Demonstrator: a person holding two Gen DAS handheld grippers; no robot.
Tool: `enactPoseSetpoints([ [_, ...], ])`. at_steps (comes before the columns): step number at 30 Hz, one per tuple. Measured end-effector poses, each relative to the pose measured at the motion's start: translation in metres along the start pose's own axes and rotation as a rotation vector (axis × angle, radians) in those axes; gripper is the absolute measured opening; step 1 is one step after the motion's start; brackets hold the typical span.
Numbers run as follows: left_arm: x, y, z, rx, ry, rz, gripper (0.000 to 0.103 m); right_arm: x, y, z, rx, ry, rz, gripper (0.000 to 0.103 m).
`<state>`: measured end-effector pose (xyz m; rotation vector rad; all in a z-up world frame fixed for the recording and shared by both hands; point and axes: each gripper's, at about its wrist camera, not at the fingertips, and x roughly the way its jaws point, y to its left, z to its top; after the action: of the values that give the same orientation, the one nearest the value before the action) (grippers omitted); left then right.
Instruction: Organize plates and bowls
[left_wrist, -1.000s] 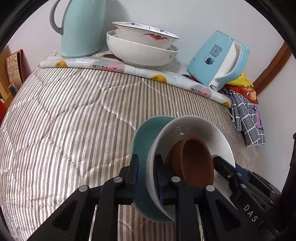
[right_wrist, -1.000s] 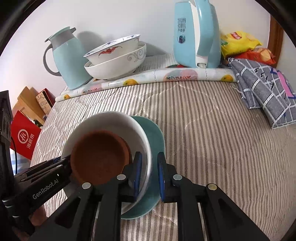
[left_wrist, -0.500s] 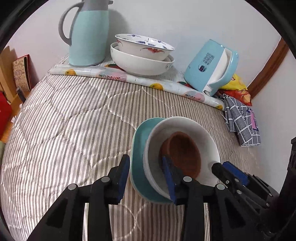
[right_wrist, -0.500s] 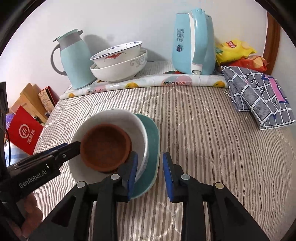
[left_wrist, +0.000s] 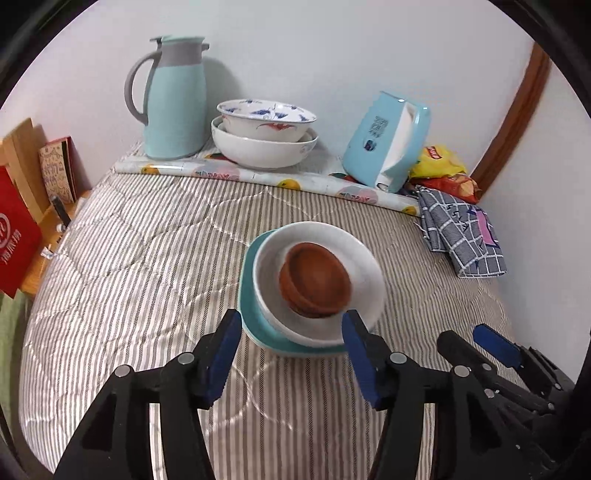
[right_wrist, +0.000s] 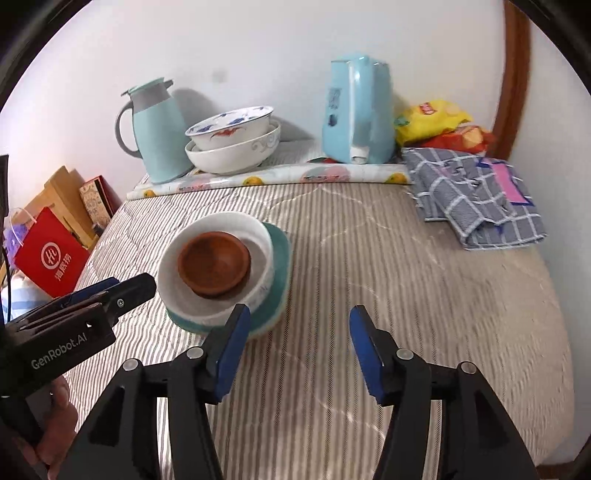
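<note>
- Grippers first: my left gripper (left_wrist: 291, 354) has just been opening; its blue pads stand apart and clear of the dishes, nothing between them.
- My right gripper (right_wrist: 297, 349) has likewise just been opening, with only the striped quilt (right_wrist: 406, 295) showing between its pads.
- The brown bowl (left_wrist: 314, 284) sits in the white bowl (left_wrist: 365, 273), which sits on the teal plate (left_wrist: 251, 317), all resting mid-quilt, apart from both grippers.
- Two more stacked bowls (left_wrist: 264, 138) stand at the far edge beside the thermos jug (left_wrist: 175, 99) and the kettle (left_wrist: 388, 140).
- "GenRobot.AI" reads on my left gripper's body; the red bag (right_wrist: 50, 254) bears writing I cannot read.
- A second ago both grippers clamped the stack's rim, held tilted; now it lies released.
</note>
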<state>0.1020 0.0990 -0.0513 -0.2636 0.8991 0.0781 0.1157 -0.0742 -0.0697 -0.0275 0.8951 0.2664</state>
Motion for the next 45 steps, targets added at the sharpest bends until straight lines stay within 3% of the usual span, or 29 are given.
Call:
enactPoseSetpoints([
  [4, -0.021, -0.016, -0.009, 0.024, -0.023, 0.023, 0.058, -0.023, -0.015, -0.007, 0.023, -0.021, -0.027, 0.056],
  [7, -0.038, -0.032, -0.018, 0.051, -0.057, 0.038, 0.065, -0.041, -0.027, -0.016, 0.043, -0.035, -0.051, 0.056],
  [9, -0.049, -0.041, -0.024, 0.057, -0.073, 0.04, 0.065, -0.054, -0.036, -0.022, 0.063, -0.046, -0.051, 0.063],
  [14, -0.07, -0.061, -0.037, 0.077, -0.097, 0.029, 0.082, -0.089, -0.054, -0.041, 0.085, -0.116, -0.059, 0.086],
  [20, -0.091, -0.077, -0.053, 0.099, -0.137, 0.046, 0.086, -0.112, -0.065, -0.056, 0.078, -0.121, -0.111, 0.095],
  [45, -0.122, -0.083, -0.079, 0.106, -0.167, 0.046, 0.086, -0.152, -0.07, -0.083, 0.095, -0.178, -0.133, 0.095],
])
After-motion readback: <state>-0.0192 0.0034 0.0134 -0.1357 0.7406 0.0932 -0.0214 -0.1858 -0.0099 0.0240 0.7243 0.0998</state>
